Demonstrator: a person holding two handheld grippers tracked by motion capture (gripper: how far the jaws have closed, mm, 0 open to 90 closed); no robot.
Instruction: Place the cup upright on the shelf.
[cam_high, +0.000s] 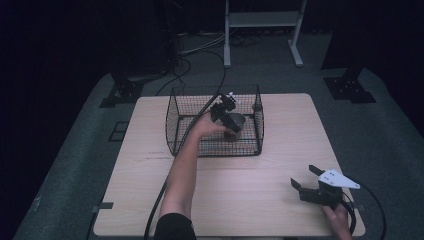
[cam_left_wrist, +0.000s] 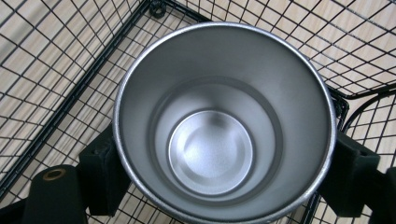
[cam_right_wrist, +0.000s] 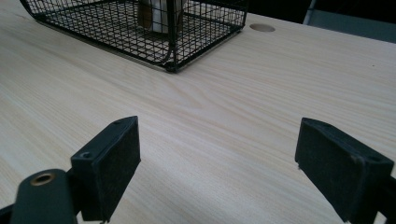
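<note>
A shiny steel cup (cam_left_wrist: 224, 126) stands upright inside the black wire basket (cam_high: 172, 120), toward its right side. My left gripper (cam_high: 227, 117) reaches into the basket from above and is shut on the cup (cam_high: 236, 124). In the left gripper view its black pads (cam_left_wrist: 100, 175) press on the cup's outer wall on both sides, and the cup is empty inside. My right gripper (cam_high: 306, 176) rests low over the table's front right part, far from the basket. Its jaws stand wide apart with nothing between the pads (cam_right_wrist: 112, 163).
The wire basket (cam_right_wrist: 177, 42) sits at the middle back of the light wooden table (cam_high: 280, 150). A round cable hole (cam_right_wrist: 262, 27) lies in the tabletop past the basket. Cables trail from both grippers. A white frame (cam_high: 262, 30) stands on the dark floor behind.
</note>
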